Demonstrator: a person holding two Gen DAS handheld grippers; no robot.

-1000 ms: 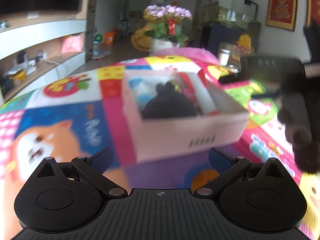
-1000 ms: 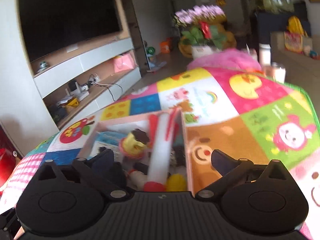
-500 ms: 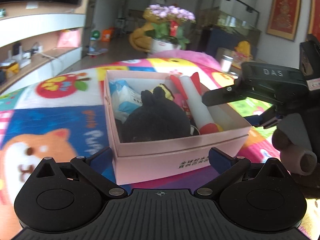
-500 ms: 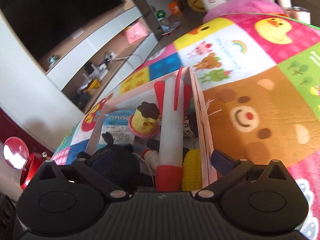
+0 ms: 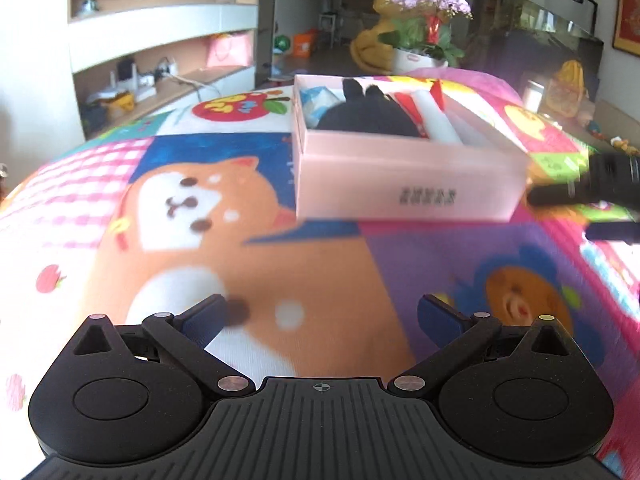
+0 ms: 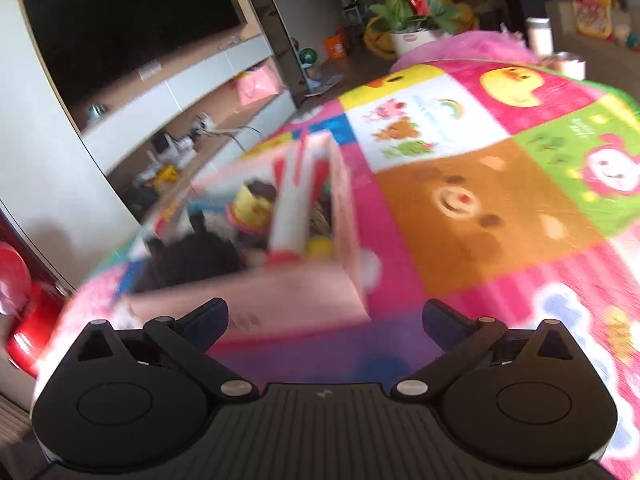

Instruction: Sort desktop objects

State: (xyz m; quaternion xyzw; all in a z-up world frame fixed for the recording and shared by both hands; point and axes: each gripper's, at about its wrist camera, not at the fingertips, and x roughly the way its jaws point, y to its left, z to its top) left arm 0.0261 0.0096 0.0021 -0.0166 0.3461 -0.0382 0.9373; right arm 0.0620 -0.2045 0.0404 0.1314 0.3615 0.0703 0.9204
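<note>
A pink box [image 5: 404,178] stands on the colourful cartoon mat [image 5: 280,264]. It holds a black plush toy [image 5: 368,114], a white and red rocket toy [image 5: 434,116], a blue packet [image 5: 320,100] and other small toys. My left gripper [image 5: 322,314] is open and empty, well back from the box. The box also shows in the right wrist view [image 6: 280,280], blurred, with a yellow cupcake toy [image 6: 254,206] inside. My right gripper [image 6: 326,316] is open and empty, just in front of the box's near wall; it shows at the right edge of the left wrist view [image 5: 588,192].
A TV shelf unit [image 5: 160,52] runs along the left. A flower pot [image 5: 420,44] stands beyond the mat. A red object [image 6: 24,312] sits at the left edge. Cups [image 6: 538,38] stand at the far right corner of the mat.
Both grippers have pulled back from the box, and the left one has swung left. The right gripper was over the box's contents and is now in front of its near wall. Both stay open.
</note>
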